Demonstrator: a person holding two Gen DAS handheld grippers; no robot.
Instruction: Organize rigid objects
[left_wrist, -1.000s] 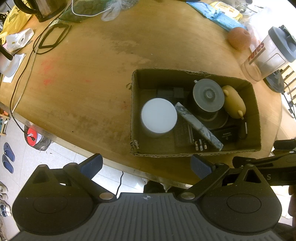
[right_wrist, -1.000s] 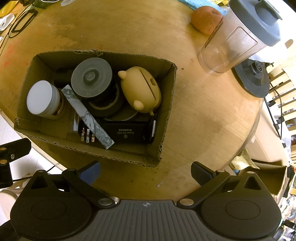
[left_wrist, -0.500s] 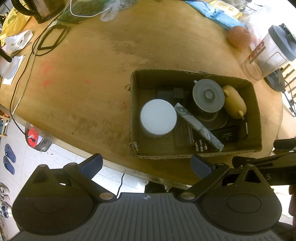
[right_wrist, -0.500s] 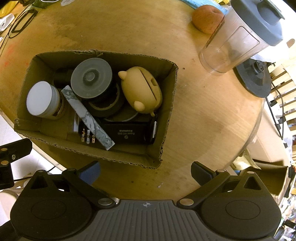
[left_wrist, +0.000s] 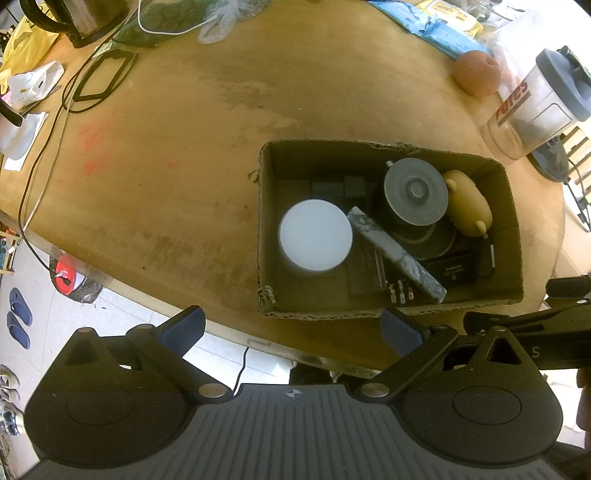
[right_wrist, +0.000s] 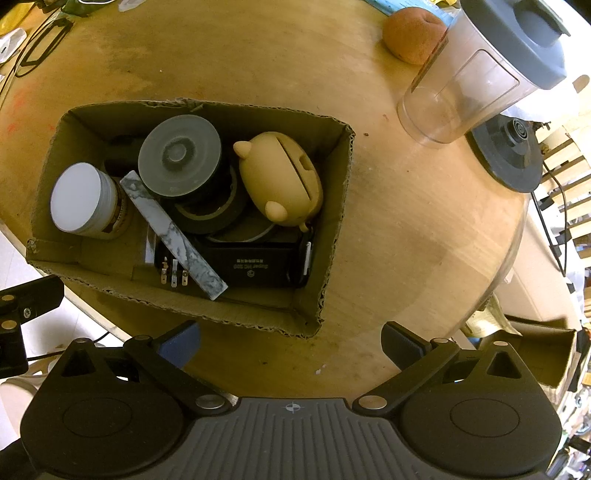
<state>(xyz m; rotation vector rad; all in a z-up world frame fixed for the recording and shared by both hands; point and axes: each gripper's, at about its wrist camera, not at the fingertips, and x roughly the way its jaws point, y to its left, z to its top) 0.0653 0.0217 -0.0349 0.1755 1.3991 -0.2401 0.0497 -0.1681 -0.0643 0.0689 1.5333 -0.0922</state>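
Both tools, left tool (left_wrist: 291, 328) and right tool (right_wrist: 290, 341), hover spread apart, empty. Cardboard box (right_wrist: 334, 206) near counter's (right_wrist: 229, 66) front edge holds the jar (right_wrist: 79, 197), marble bar (right_wrist: 171, 230) and piggy bank (right_wrist: 282, 177), gathered together.

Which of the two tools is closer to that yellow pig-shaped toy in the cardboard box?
Right, I think. The right tool hangs open just short of the box's end holding the yellow pig-shaped toy; the left tool, also open, sits toward the box's opposite end.

Left hand-held gripper (left_wrist: 291, 330) at 6 o'clock, fingers wide apart, empty, above counter (left_wrist: 184, 155) edge. Cardboard box (left_wrist: 391, 314) toward 3 o'clock: white-lidded jar (left_wrist: 315, 234), marbled bar (left_wrist: 397, 254) leaning, grey disc (left_wrist: 415, 191), yellow pig figure (left_wrist: 469, 208), black box (left_wrist: 452, 271). Blender jar (left_wrist: 535, 103) at 2 o'clock.
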